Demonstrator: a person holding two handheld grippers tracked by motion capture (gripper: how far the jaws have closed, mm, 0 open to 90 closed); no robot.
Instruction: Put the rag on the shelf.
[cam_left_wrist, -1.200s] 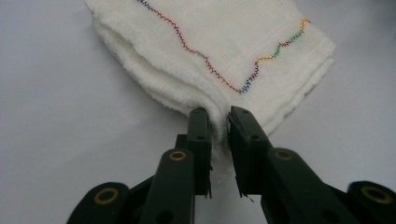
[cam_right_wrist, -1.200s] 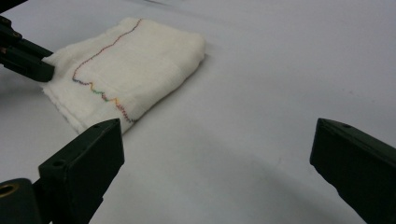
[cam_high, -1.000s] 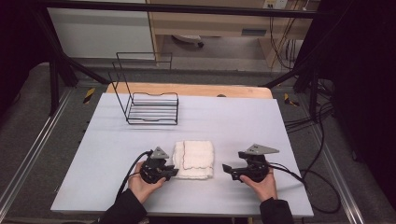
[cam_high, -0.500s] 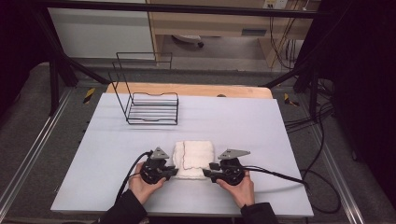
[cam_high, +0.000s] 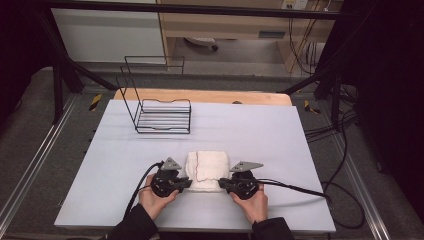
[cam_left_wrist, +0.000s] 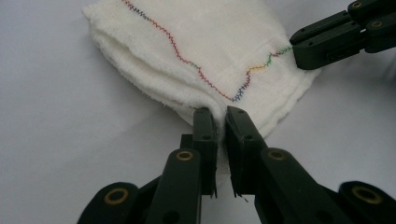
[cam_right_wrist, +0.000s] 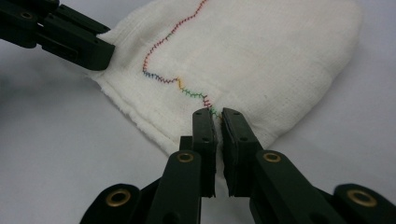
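A folded white towel (cam_high: 207, 169) with a multicoloured zigzag stitch lies at the front middle of the pale table (cam_high: 300, 150). My left gripper (cam_high: 189, 183) lies low at the towel's near left corner. In the left gripper view the gripper (cam_left_wrist: 219, 114) is shut on the towel (cam_left_wrist: 210, 42) edge. My right gripper (cam_high: 221, 184) is at the near right corner. Its jaws have just been closing, and in the right gripper view the gripper (cam_right_wrist: 215, 114) pinches the towel (cam_right_wrist: 271, 60) hem at the stitch. Each gripper view also shows the other gripper's closed jaws on the far corner.
A black wire rack (cam_high: 162, 114) stands at the back left of the table, in front of a wooden board (cam_high: 210, 96). Black cables (cam_high: 295, 188) trail from both grippers, the right one off the table's right side.
The right gripper has moved left to the towel's near right corner and closed its jaws on the hem. The left gripper has kept still, shut on its corner.
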